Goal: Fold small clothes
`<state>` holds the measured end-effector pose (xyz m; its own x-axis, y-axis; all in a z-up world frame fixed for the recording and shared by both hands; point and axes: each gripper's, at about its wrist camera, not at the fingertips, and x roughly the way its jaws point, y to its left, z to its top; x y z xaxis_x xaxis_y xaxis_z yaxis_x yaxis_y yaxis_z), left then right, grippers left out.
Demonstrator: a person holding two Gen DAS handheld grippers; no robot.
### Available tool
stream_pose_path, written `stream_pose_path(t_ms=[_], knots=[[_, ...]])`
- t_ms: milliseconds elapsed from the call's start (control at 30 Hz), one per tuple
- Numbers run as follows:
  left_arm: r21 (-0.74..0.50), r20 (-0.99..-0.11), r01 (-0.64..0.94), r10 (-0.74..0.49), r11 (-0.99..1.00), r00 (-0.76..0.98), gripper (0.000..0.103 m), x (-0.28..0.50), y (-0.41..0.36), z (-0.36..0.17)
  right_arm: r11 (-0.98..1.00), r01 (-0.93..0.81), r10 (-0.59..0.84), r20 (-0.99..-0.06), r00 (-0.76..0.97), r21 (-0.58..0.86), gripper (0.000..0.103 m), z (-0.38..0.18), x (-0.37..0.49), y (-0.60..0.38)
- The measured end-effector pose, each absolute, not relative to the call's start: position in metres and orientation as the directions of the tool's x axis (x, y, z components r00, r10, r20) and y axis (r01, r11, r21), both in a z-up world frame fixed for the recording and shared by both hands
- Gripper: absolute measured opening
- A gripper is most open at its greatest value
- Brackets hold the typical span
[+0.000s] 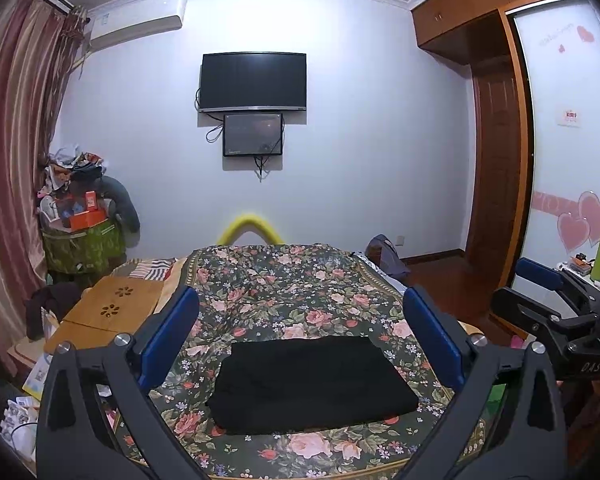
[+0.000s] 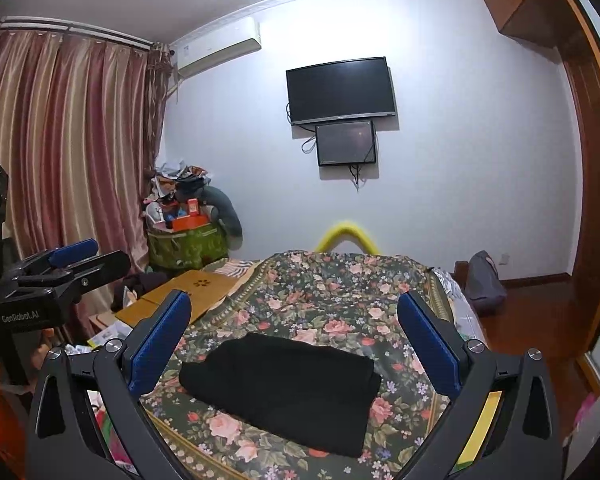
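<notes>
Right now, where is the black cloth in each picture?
Left wrist view: the black cloth lies folded low in the middle, on the flowery bedspread, between the blue pads.
Right wrist view: the black cloth sits low and a bit left of middle, on the same bedspread.
Shared landmark: the TV on the wall, straight above the cloth.

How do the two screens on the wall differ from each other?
The upper screen is clearly larger and wider than the lower screen. The upper screen's face is plain black; the lower screen's is greyer with faint reflections. A cable dangles beneath the lower screen, none beneath the upper screen. Both are dark, rectangular and mounted on the same white wall.
</notes>
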<state>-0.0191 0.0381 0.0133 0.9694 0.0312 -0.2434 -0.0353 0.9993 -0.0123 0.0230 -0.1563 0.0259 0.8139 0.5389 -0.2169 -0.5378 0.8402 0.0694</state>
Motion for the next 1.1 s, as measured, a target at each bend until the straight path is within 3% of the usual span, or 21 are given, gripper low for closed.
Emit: stream_pose_path(t_ms=[1100], knots=[[-0.016,-0.258,-0.016,0.011,1.000,0.966,0.103,-0.0148,0.0366,0.0092,0.847,-0.524,0.529,-0.244,0.813,0.089,0.103,0.0259,0.0228,-0.1554]])
